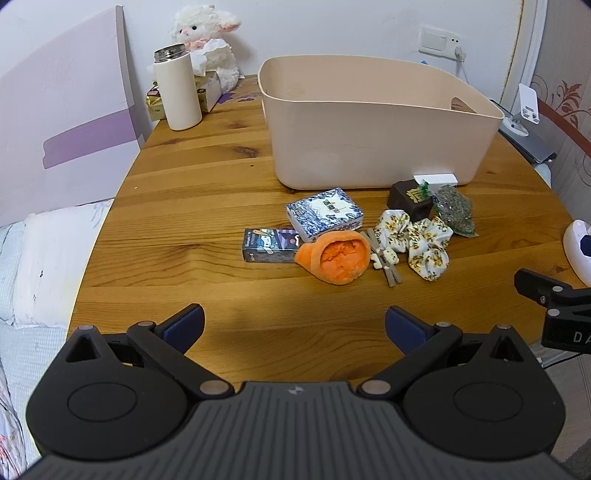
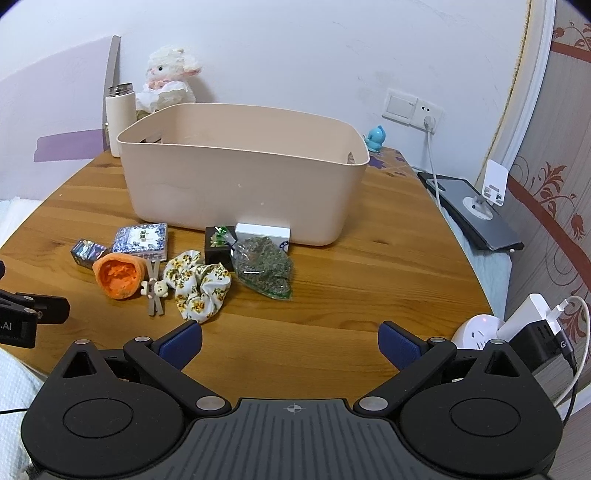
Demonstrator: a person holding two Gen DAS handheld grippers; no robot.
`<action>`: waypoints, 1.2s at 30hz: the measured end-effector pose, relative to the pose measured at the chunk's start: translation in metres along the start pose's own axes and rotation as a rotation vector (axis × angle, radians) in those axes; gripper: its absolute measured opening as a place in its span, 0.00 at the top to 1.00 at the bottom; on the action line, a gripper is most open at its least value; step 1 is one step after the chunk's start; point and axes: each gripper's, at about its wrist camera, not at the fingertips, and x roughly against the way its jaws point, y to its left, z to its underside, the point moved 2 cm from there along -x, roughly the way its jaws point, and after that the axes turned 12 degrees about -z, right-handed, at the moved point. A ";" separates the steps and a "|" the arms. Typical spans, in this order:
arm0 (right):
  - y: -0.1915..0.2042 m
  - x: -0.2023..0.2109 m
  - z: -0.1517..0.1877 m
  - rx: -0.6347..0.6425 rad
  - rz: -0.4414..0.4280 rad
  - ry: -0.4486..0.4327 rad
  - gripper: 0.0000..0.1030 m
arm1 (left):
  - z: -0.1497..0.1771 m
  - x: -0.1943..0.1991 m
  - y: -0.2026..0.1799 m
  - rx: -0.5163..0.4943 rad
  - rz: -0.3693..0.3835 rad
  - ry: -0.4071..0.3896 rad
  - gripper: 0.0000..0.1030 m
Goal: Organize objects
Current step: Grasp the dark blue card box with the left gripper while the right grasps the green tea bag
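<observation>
A beige plastic bin (image 1: 369, 122) (image 2: 236, 192) stands on the round wooden table. In front of it lie a blue-white patterned box (image 1: 324, 213) (image 2: 141, 239), a dark small carton (image 1: 269, 245) (image 2: 84, 252), an orange plush pouch (image 1: 338, 258) (image 2: 118, 275), a hair clip with a bear (image 1: 386, 260) (image 2: 155, 288), a floral scrunchie (image 1: 421, 240) (image 2: 197, 282), a dark brown box (image 1: 408, 199) (image 2: 218, 246), a white box (image 1: 436, 180) (image 2: 262, 232) and a bag of dried herbs (image 1: 456, 210) (image 2: 264, 267). My left gripper (image 1: 294, 326) is open and empty, short of the pile. My right gripper (image 2: 290, 341) is open and empty near the table's front edge.
A white thermos (image 1: 177, 88) (image 2: 119, 118), a tissue box (image 1: 210, 86) and a plush lamb (image 1: 203, 33) (image 2: 170, 74) stand at the back left. A blue figurine (image 2: 376, 138) sits behind the bin. A power strip with chargers (image 2: 517, 332) and a phone stand (image 2: 487, 192) are at right.
</observation>
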 end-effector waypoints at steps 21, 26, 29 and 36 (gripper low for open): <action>-0.024 -0.053 -0.025 -0.020 0.005 -0.022 0.02 | -0.037 -0.058 0.024 0.070 -0.075 0.012 0.00; -0.027 -0.072 -0.034 -0.017 -0.010 -0.021 0.03 | -0.047 -0.075 0.024 0.072 -0.082 0.024 0.00; -0.025 -0.081 -0.035 -0.011 -0.014 -0.015 0.03 | -0.052 -0.084 0.022 0.069 -0.080 0.035 0.00; -0.024 -0.111 -0.034 -0.024 -0.059 0.015 0.04 | -0.051 -0.104 0.016 0.062 -0.059 0.083 0.00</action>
